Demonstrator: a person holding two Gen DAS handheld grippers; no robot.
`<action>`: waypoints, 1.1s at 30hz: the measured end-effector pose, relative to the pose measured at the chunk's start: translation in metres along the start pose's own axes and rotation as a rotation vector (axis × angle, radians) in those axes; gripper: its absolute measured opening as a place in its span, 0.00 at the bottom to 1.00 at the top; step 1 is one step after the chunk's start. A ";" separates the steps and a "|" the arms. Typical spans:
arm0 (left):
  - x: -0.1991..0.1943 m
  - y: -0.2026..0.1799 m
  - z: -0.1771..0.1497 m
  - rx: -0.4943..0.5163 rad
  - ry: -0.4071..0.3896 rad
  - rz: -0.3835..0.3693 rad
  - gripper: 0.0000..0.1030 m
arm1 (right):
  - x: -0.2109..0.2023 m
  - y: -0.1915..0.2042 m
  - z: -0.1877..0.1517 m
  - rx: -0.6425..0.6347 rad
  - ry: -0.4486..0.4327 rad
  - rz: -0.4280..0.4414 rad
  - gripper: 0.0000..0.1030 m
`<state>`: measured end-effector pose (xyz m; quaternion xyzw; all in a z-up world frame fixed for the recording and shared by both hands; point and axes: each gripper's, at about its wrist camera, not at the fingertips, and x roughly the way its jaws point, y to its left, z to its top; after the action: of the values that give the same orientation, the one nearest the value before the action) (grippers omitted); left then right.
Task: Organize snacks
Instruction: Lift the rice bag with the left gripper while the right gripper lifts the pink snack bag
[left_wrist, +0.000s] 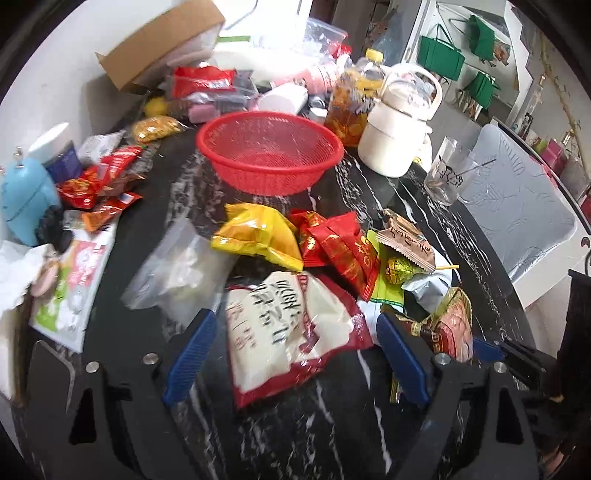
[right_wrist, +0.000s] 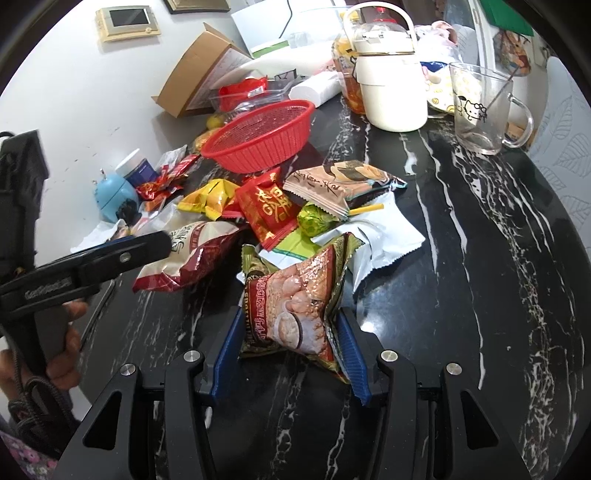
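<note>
A pile of snack packets lies on the black marble table. My left gripper is open, its blue pads standing apart on either side of a white and red packet that rests flat on the table. My right gripper is shut on a brown and gold snack packet, held upright at the near edge of the pile. Behind the pile sits an empty red mesh basket. Yellow and red packets lie between the pile's near side and the basket.
A cream kettle, a jar of preserved fruit and a glass mug stand behind and right of the basket. More red packets, a blue gadget and a cardboard box crowd the left wall side. A hand holds the left gripper.
</note>
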<state>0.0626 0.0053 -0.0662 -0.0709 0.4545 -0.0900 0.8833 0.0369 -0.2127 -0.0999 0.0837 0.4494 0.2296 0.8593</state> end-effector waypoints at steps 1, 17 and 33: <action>0.005 0.000 0.001 -0.006 0.015 -0.012 0.86 | 0.000 0.000 0.000 0.002 0.001 0.001 0.49; 0.055 0.000 0.006 -0.035 0.160 -0.029 0.95 | 0.013 -0.008 0.004 0.021 0.038 0.024 0.52; 0.051 -0.006 0.001 0.015 0.121 0.014 0.74 | 0.021 -0.014 0.003 0.038 0.033 0.071 0.46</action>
<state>0.0918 -0.0116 -0.1044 -0.0555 0.5070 -0.0914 0.8553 0.0534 -0.2150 -0.1182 0.1124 0.4644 0.2528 0.8413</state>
